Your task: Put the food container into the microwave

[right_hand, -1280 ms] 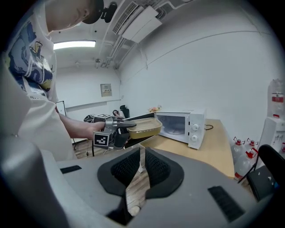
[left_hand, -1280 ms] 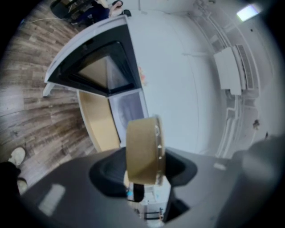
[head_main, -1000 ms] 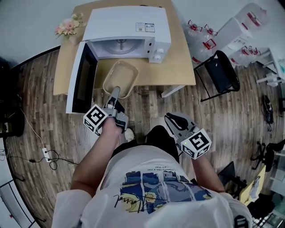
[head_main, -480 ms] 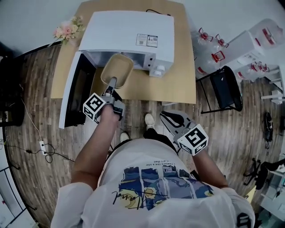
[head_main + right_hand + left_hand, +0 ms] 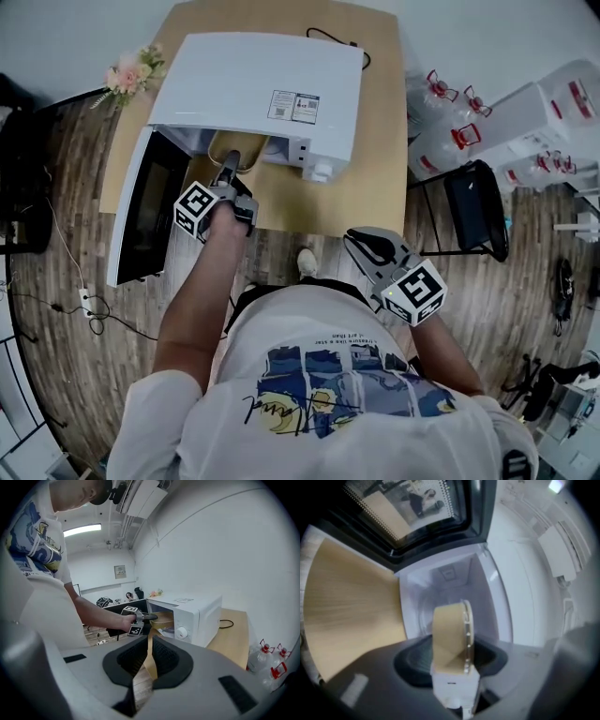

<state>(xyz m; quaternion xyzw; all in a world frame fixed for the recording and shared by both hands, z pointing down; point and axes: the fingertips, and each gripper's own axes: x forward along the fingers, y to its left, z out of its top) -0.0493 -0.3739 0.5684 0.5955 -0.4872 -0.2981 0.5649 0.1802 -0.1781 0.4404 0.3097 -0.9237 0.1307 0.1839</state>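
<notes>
The left hand-held gripper [image 5: 231, 169] is clamped on the near rim of the tan plastic food container [image 5: 447, 634], which points straight ahead, partly inside the open white microwave [image 5: 253, 84].

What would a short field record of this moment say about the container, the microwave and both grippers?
Setting: white microwave on a wooden table, its door swung open
Food container: tan, empty, partly inside the microwave opening
Left gripper: shut on the container's rim, at the opening
Right gripper: jaws together, nothing between them, held low near the person's waist
</notes>
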